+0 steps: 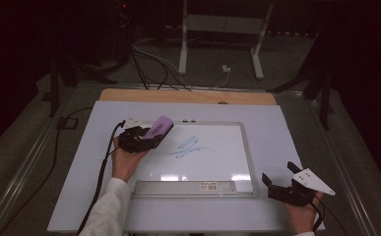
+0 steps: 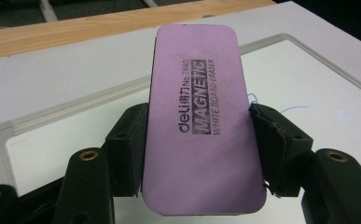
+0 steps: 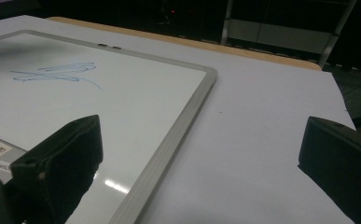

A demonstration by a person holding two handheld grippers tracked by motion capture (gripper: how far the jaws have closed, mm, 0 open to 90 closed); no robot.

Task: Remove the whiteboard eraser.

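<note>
Currently your left gripper pinches the eraser by its sides, scribble at 3 o'clock, ready for wiping; right gripper idles, jaws spread.

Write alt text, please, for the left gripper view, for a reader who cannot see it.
The left gripper clamps a purple whiteboard eraser between its two black jaws, printed side facing the camera. Behind it lies a whiteboard with a pale frame, and a bit of blue scribble shows past the eraser's right edge.
</note>
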